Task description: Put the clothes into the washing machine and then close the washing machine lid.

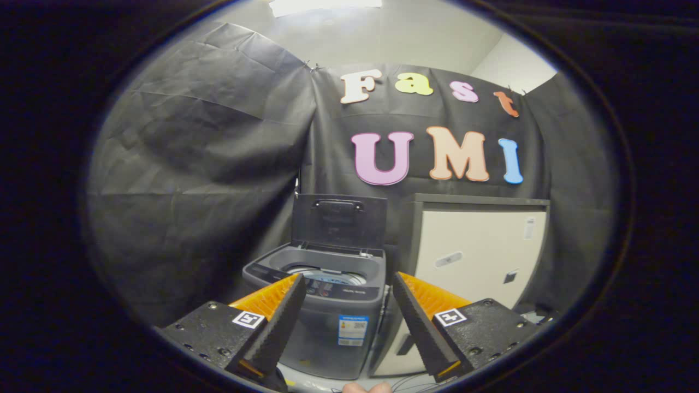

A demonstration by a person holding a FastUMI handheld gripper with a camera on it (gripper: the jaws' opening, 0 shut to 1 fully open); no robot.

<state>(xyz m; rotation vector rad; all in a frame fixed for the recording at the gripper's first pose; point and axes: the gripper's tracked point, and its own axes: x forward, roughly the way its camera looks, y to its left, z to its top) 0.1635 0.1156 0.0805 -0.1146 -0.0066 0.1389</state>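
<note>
Gripper view: tool (pixel 347 284) fingers spread before open-lidded washing machine (pixel 327 327).

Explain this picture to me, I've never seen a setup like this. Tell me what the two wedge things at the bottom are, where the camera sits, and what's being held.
The camera rides on a handheld gripper that a person carries, and it looks forward along the gripper's two fingers; those are the wedges you see. They stand apart, open, with nothing between them. Beyond them stands a small grey top-loading washing machine with its lid raised upright, so the drum is open. To the machine's right is a pale cabinet. Black cloth forms the booth's walls. Just below the fingers a bit of the person's hand peeks in. I can't see any clothes from this angle.
</note>
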